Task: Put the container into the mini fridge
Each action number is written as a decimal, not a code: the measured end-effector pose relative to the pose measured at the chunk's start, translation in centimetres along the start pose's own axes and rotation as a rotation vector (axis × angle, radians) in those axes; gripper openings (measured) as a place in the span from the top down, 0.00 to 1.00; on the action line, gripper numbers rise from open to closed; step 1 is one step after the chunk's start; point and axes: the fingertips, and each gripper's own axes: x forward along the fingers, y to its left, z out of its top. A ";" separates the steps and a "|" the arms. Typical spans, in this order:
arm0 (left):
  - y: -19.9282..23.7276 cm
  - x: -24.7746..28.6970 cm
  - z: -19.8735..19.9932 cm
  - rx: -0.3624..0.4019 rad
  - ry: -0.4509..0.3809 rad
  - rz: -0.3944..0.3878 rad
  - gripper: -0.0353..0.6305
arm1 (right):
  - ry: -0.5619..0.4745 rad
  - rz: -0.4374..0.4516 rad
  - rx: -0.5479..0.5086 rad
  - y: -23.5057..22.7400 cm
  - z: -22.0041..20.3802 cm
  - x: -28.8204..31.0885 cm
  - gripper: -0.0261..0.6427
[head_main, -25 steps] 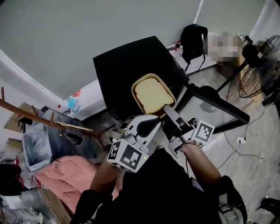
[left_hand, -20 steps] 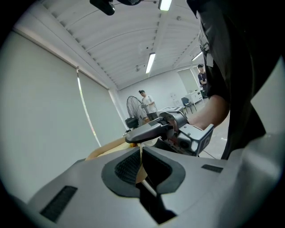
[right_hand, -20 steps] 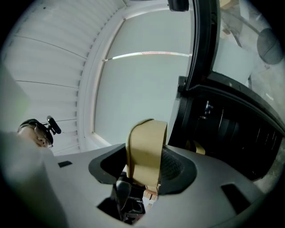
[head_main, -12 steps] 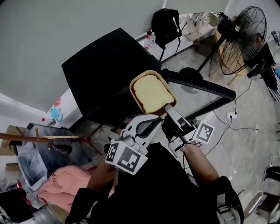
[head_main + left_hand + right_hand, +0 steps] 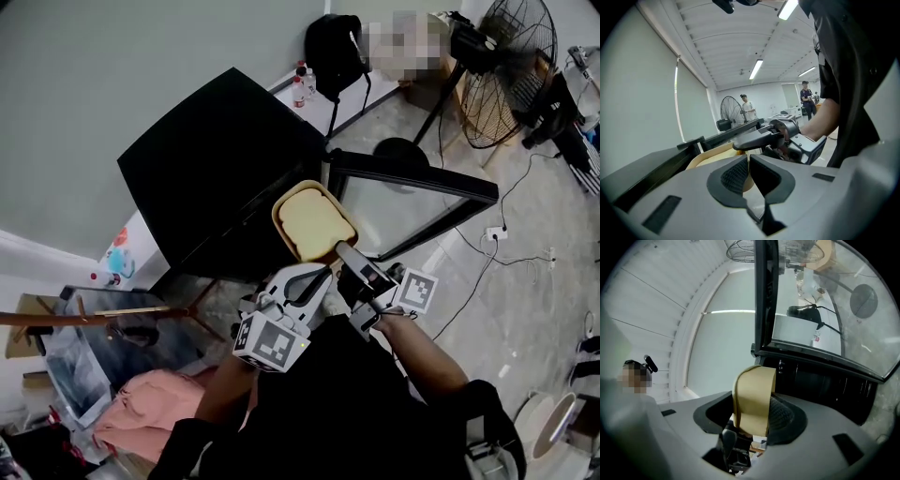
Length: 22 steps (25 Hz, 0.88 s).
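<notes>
Now the container [image 5: 312, 223] hangs lower and closer in than it did a second ago. I have brought both hands down and forward. Where it showed over the black top of the mini fridge [image 5: 216, 159], it now sits just in front of the fridge's open mouth, in the angle between the cabinet and its glass door [image 5: 417, 180], which stands swung wide. To me that means the carry is nearly over and the feed into the cavity is what remains. The container is not yet inside the fridge.

My right tongs [image 5: 345, 251] are clamped on the container's rim on the side away from the fridge. Their own view shows the tan rim pinched between the pads, which it holds partly apart. My left tongs [image 5: 316, 276] are closed to a slit on nothing I can make out, with their tips just beneath that same edge, so I judge they steady rather than carry.

The container is a tan, rounded tub, held level, with a pale yellow surface filling it to the rim. Whether that is a lid or the contents I cannot tell. The fridge's inside reads only as dark, and I cannot see shelves or anything stored there.
</notes>
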 end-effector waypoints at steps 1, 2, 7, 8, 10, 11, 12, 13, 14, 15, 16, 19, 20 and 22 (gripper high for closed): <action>0.0 0.0 -0.5 -0.009 0.010 0.012 0.90 | 0.006 -0.002 0.004 -0.5 -0.2 0.1 0.63; 0.2 0.1 -1.1 -0.022 0.018 0.025 0.90 | 0.013 -0.004 0.003 -1.1 -0.4 0.4 0.63; 1.7 0.1 -4.2 -0.096 0.066 0.097 0.90 | 0.055 -0.015 0.016 -3.8 -1.3 2.4 0.63; 2.0 0.2 -4.7 -0.105 0.078 0.111 0.90 | 0.063 -0.020 0.024 -4.3 -1.5 2.8 0.63; 2.7 0.3 -5.8 -0.123 0.096 0.140 0.90 | 0.075 -0.034 0.030 -5.4 -1.7 3.6 0.63; 2.9 0.5 -6.3 -0.131 0.103 0.154 0.90 | 0.080 -0.041 0.031 -5.9 -1.8 3.9 0.63; 3.2 0.6 -6.8 -0.139 0.109 0.169 0.90 | 0.083 -0.046 0.034 -6.3 -1.8 4.2 0.63; 3.5 0.7 -7.2 -0.146 0.116 0.184 0.90 | 0.085 -0.047 0.037 -6.8 -1.9 4.5 0.63; 3.7 0.7 -7.7 -0.152 0.125 0.199 0.90 | 0.088 -0.045 0.035 -7.2 -1.9 4.8 0.63; 4.0 0.8 -8.2 -0.152 0.139 0.214 0.90 | 0.093 -0.045 0.028 -7.6 -2.0 5.2 0.63; 4.2 1.0 -8.6 -0.148 0.154 0.227 0.90 | 0.100 -0.045 0.017 -8.0 -2.0 5.5 0.63; 5.2 1.2 -9.6 -0.137 0.180 0.250 0.90 | 0.109 -0.039 0.001 -8.9 -1.8 6.7 0.63; 5.5 1.3 -9.8 -0.142 0.178 0.251 0.90 | 0.107 -0.035 0.007 -9.1 -1.8 7.0 0.63; 5.9 1.4 -9.8 -0.153 0.167 0.249 0.90 | 0.104 -0.019 0.025 -9.2 -1.6 7.3 0.63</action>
